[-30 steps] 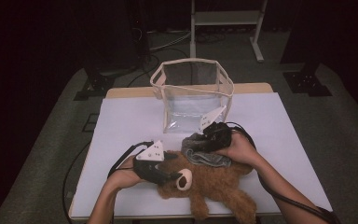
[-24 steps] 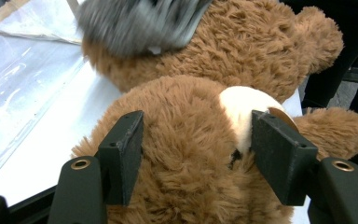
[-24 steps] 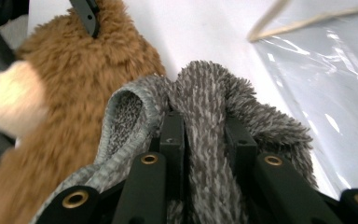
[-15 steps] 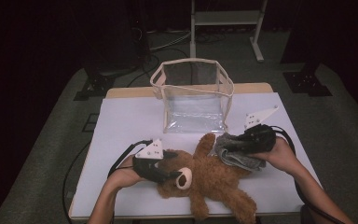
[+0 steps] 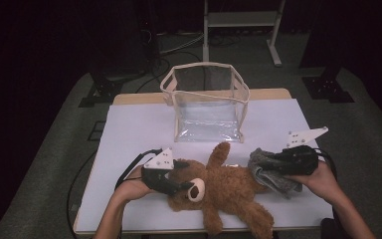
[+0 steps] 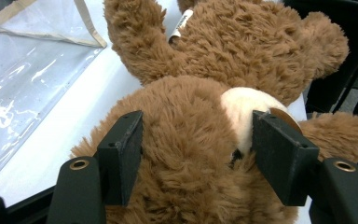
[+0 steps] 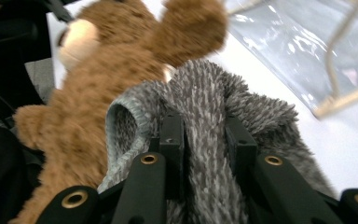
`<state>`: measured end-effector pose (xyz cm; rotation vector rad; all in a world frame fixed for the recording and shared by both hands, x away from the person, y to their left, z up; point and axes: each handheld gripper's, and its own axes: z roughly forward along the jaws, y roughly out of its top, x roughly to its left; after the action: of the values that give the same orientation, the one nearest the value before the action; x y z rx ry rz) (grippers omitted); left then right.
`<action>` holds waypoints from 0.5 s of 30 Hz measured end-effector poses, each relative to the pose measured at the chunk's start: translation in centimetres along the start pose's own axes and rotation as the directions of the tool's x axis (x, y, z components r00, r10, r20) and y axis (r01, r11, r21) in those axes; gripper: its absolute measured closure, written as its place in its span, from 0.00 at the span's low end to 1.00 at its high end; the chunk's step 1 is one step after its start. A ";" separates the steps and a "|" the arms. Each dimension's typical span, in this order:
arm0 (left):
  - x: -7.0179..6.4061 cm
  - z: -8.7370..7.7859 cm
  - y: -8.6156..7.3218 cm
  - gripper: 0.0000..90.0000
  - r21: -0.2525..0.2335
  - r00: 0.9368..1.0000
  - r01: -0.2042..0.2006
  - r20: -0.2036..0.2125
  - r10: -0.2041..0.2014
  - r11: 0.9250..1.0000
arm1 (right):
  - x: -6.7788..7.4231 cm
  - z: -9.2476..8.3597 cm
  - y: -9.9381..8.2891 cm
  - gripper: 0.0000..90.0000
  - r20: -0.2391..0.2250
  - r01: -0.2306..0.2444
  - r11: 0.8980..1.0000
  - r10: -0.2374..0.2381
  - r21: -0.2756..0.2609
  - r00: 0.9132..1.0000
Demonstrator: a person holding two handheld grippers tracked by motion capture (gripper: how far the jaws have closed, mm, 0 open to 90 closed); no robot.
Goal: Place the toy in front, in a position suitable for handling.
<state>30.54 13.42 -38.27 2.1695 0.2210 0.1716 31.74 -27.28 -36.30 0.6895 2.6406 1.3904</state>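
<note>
Sliding out to the right of the brown plush teddy bear, carried the grey fuzzy knitted cloth away in the right tool: above the bear's belly a second earlier, clear of its trunk by now. Kept that tool pressed together on a bunched fold of the cloth, with pile bulging between and around both pads. Left the cloth just beside the bear's hip, on the side away from the bear's head, sagging onto the white surface.

Pinned the bear meanwhile with the left tool, pinching the head from both sides, one pad sunk in brown fur, the other against the pale muzzle. Showed no shift in that grip since a second earlier. Judged the cloth as stripped, or nearly stripped, off the bear. Judged the next move as likely to call for dropping the cloth or lifting the toy toward the clear plastic bag with beige trim, standing open beyond the bear's raised arm.

Could not tell garment from plain rag: only a rolled hem, like a cuff, visible in the right gripper view. Could not tell either about any corner still caught under the bear's leg, hidden behind the right hand from above. Lost one foot of the bear past the bottom edge of the high view, and the bear's face to blur in the right gripper view.
</note>
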 end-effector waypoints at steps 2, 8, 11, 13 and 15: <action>0.0 0.0 0.0 0.40 0.000 1.000 -0.004 -0.004 0.004 1.000 | 0.7 0.7 0.8 0.80 -0.019 0.028 1.000 -0.028 0.002 0.999; 0.3 0.0 -0.1 0.38 -0.012 1.000 0.002 -0.016 -0.002 1.000 | 3.1 4.1 3.2 0.80 -0.107 0.112 0.994 -0.113 -0.010 0.988; 0.5 -0.1 -0.2 0.37 -0.017 1.000 -0.001 -0.026 0.001 1.000 | 4.3 4.8 3.4 0.80 -0.120 0.139 0.990 -0.141 -0.022 0.983; 0.6 -0.1 -0.3 0.37 -0.024 1.000 0.001 -0.027 -0.001 1.000 | 4.5 4.6 3.2 0.80 -0.122 0.136 0.990 -0.138 -0.025 0.983; 0.7 -0.1 -0.3 0.37 -0.026 0.999 0.002 -0.033 -0.003 1.000 | 4.5 4.4 2.9 0.80 -0.116 0.133 0.991 -0.135 -0.024 0.984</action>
<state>31.17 13.83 -38.42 2.1413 0.2387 0.2082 29.96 -20.61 -35.96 0.4315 2.7032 1.4554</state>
